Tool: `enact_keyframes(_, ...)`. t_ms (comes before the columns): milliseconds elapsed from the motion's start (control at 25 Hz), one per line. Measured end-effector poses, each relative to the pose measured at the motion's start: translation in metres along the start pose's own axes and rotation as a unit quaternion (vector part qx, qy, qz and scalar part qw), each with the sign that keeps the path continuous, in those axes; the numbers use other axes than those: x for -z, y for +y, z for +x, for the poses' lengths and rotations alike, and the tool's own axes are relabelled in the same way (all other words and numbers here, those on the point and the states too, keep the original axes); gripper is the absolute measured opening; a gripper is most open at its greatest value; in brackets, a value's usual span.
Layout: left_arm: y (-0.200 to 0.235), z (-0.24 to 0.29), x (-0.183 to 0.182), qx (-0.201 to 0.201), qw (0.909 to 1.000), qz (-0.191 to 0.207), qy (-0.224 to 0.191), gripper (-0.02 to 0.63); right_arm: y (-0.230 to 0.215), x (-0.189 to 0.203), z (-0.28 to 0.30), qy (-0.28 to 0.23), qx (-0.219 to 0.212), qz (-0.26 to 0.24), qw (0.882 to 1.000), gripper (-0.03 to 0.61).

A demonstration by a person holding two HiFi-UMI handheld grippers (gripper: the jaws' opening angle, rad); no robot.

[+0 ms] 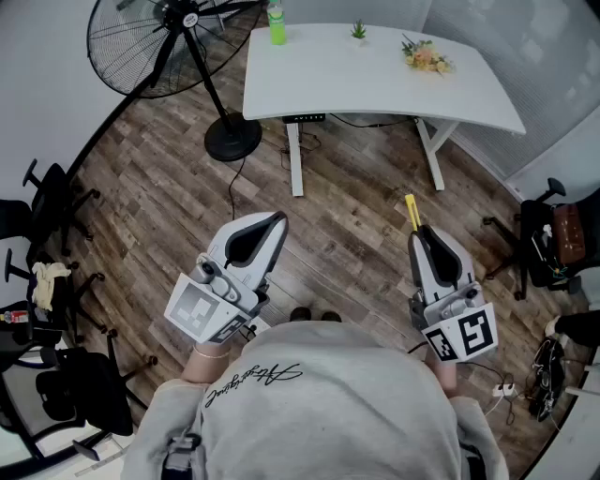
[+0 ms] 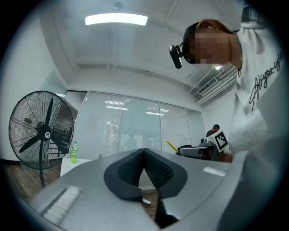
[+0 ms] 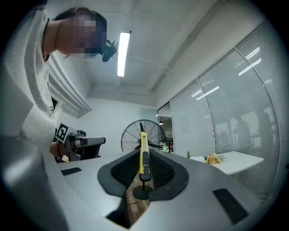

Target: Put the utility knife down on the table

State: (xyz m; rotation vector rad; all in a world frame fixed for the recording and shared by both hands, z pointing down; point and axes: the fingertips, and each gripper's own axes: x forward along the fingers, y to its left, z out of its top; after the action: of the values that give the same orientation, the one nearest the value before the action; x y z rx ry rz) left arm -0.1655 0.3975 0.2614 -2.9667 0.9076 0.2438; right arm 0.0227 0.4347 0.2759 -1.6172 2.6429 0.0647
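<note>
My right gripper [image 1: 419, 232] is shut on a yellow utility knife [image 1: 411, 210], whose tip sticks out past the jaws toward the table. In the right gripper view the knife [image 3: 143, 155] stands on edge, squeezed between the two ribbed pads. My left gripper [image 1: 278, 221] is held at the same height to the left, and in the left gripper view its jaws [image 2: 144, 152] meet with nothing between them. Both are held in the air over the wooden floor, a few steps short of the white table [image 1: 375, 80].
The table carries a green bottle [image 1: 276, 23], a small plant [image 1: 358, 31] and flowers [image 1: 427, 56]. A standing fan [image 1: 159, 37] with a round base [image 1: 232, 141] is at its left. Office chairs [image 1: 47, 197] line the left; a chair [image 1: 553, 234] and floor cables [image 1: 506, 389] are right.
</note>
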Motion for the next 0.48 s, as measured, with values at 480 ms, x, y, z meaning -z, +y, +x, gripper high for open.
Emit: enact_keyframes(480,-0.0035,-0.0022,-0.001,0.001,1.0,0.0,0.0,-0.001,0.0039,0.0007,-0.0019,0.001,-0.002,-0.006,1.0,0.067)
